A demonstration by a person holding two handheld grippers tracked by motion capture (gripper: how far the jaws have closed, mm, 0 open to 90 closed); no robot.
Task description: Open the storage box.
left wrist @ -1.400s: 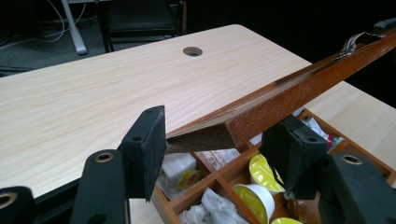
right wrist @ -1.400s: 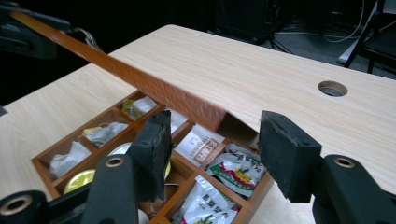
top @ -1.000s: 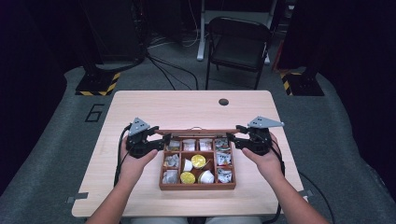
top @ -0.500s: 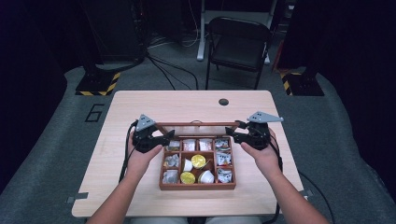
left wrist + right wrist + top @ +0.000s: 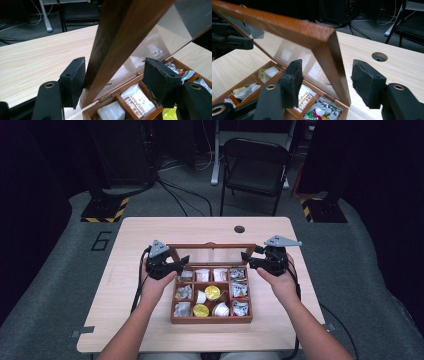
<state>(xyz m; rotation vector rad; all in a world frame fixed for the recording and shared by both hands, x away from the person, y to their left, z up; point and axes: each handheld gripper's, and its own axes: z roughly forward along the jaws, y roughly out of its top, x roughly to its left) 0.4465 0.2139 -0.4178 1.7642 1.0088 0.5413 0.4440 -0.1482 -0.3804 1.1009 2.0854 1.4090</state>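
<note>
the left hand-held gripper [image 5: 112, 82] stands spread around the left side rail of the glass lid [image 5: 120, 37]; one pad sits just beside or barely touching the wood, the other well clear, so nothing is pinched. its jaws have just been opening, with the rail between them. the right hand-held gripper [image 5: 327, 80] is likewise spread astride the lid's right rail, both pads apart from the wood, its jaws also just opened.

beyond the jaws the lid leans back, upright on its hinges [image 5: 105, 98] at the far edge of the wooden tea box [image 5: 211, 319], which lies on the table [image 5: 150, 230] between the two hand-held grippers. below them the compartments hold tea bag sachets [image 5: 135, 98] and gold capsules [image 5: 212, 292].

the step in hand looks like letting go of the opened lid. the next move calls for drawing both hand-held grippers sideways off the rails without nudging the lid forward.
</note>
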